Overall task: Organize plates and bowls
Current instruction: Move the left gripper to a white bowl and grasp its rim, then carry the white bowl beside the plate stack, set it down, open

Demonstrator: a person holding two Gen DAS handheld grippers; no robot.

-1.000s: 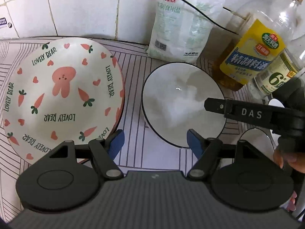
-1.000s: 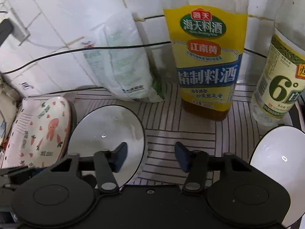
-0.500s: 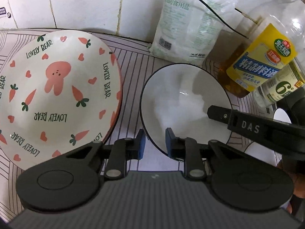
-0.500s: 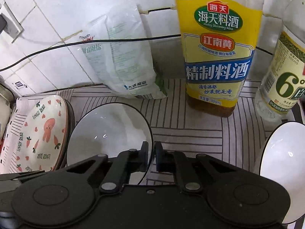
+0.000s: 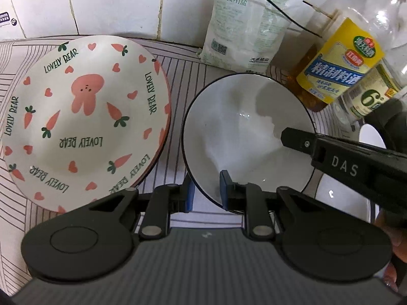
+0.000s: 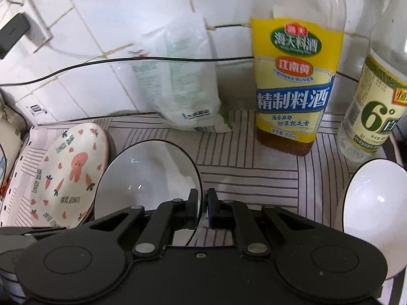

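The second white bowl [image 6: 376, 216] is cut off at right.

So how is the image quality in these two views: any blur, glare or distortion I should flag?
Left wrist: sharp, strong fisheye bending at the edges, small glints inside the white bowl, the other gripper's shadow across it. Right wrist: softer, the salt bag is smeared by motion blur, the cooking wine bottle stays readable, bright highlights on the second bowl.

Lighting: even, moderately bright, from overhead, we judge. Glare: small highlights inside the white bowl [image 5: 244, 132] and the second bowl [image 6: 376, 216]. Shadows: soft, grey, cast in the white bowl. Distortion: strong fisheye bending at edges; wall tiles [image 5: 114, 2] curve. Blur: we note the salt bag [image 6: 178, 76] smeared in the right view; the left view is sharp.
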